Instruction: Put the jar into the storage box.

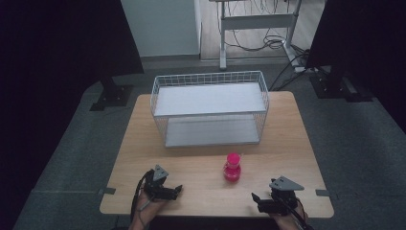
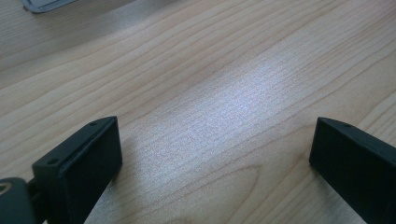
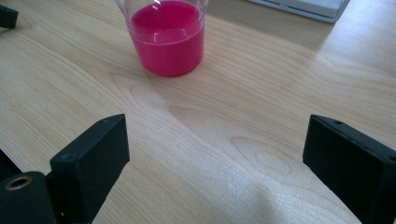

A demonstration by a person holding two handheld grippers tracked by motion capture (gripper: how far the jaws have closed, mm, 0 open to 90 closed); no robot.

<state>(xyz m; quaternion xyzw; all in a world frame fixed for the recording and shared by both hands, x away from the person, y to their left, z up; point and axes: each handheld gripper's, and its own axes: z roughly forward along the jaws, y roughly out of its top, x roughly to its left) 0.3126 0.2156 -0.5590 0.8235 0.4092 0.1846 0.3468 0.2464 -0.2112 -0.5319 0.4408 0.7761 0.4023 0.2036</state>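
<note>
Pink liquid (image 3: 168,44) fronts the right hand-held gripper (image 3: 215,163); both hand-held grippers gape, the left (image 2: 212,168) over bare table (image 2: 224,93).

The high view overlooks the table (image 1: 143,143); both gripper views skim its wood closely.

The wooden counter (image 1: 143,143) stands on grey carpet floor (image 1: 62,158). Behind it are a white desk frame (image 1: 256,21), loose cables (image 1: 268,43) and dark panels (image 1: 57,38).
</note>
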